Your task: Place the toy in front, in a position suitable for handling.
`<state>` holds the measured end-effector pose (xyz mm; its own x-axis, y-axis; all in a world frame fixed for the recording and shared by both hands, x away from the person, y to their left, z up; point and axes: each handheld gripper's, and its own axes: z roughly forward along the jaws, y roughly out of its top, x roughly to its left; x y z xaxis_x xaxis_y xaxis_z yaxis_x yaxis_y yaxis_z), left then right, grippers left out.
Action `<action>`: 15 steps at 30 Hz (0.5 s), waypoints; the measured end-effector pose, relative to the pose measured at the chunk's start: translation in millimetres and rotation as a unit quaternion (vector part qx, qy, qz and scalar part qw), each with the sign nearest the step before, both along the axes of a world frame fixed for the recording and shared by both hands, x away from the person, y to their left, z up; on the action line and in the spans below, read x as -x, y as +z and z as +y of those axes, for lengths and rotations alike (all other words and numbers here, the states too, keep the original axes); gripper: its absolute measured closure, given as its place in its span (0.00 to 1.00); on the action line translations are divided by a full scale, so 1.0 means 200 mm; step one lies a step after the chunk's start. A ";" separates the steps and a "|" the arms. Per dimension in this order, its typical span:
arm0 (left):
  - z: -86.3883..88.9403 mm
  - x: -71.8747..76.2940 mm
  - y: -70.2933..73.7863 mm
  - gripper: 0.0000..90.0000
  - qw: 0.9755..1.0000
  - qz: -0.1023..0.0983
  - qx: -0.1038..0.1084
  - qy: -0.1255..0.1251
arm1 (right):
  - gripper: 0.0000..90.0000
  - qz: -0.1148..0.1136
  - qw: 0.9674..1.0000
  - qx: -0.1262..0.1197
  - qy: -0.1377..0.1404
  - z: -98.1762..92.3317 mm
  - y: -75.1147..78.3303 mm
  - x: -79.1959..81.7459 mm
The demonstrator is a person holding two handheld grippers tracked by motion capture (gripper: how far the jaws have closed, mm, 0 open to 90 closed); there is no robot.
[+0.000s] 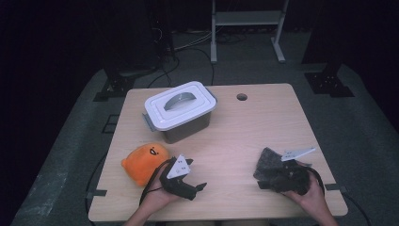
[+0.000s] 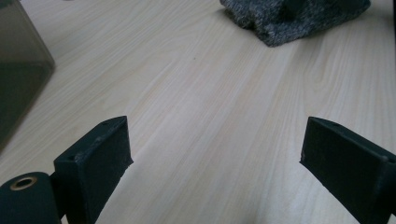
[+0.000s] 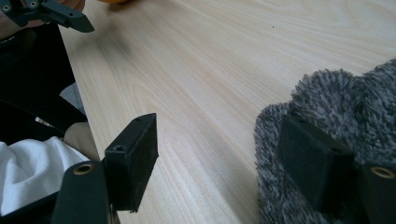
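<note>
Wood table [image 1: 244,132] bare btwn claws; left claw [image 2: 215,144] spread, empty; right claw [image 3: 219,154] spread, one jaw against grey fuzzy cloth [image 3: 336,107].

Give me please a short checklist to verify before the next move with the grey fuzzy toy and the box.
1. Left gripper open, nothing between the jaws: ok.
2. Right gripper open, not pressing on anything: ok.
3. Grey fuzzy toy between both right jaws: not ok, one jaw lies against it, the other over bare table.
4. Lid off the box: not ok, it is on.
5. Orange plush toy apart from the left gripper: cannot tell.
</note>
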<state>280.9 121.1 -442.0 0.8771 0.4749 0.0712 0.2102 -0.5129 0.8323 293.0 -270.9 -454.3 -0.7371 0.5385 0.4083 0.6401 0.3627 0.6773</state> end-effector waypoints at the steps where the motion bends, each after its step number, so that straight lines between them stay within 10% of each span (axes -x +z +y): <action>1: 0.00 0.00 0.00 0.09 1.000 0.003 0.004 -0.002 | 0.31 0.000 1.000 0.000 0.000 0.00 0.00 0.00; 15: 0.03 0.02 0.09 0.09 1.000 -0.021 0.020 -0.008 | 0.32 0.002 1.000 -0.002 0.002 0.00 0.00 0.00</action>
<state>277.5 127.2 -424.2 0.8815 0.4636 0.0891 0.1671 -0.4829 0.8596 293.1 -270.8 -454.5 -0.7377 0.5342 0.4128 0.6410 0.3621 0.6768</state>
